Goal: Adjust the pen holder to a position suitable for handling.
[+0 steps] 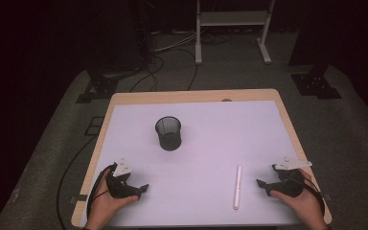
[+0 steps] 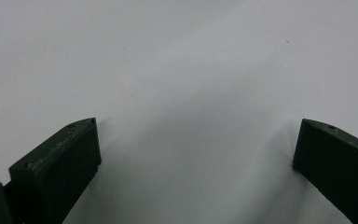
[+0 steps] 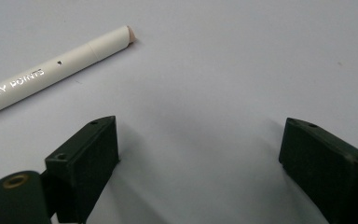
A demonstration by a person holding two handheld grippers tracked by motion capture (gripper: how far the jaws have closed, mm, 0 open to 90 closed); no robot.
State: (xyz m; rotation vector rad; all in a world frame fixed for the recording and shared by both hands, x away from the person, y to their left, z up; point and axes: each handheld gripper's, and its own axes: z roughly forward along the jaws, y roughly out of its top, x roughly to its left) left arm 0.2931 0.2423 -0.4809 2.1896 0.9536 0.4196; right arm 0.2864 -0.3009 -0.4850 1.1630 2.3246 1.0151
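A white pen lies on the white mat near the front right, roughly pointing away from me. In the right gripper view the pen lies up and left of the jaws, printed "KEY POINTS", apart from them. A black mesh cup stands upright left of the mat's middle. My right gripper rests just right of the pen, open, with bare mat between its jaws. My left gripper rests at the front left, open over bare mat.
The wooden table edge frames the mat. Beyond the table are a dark floor with cables and a white metal stand. Open mat lies between the cup and the pen.
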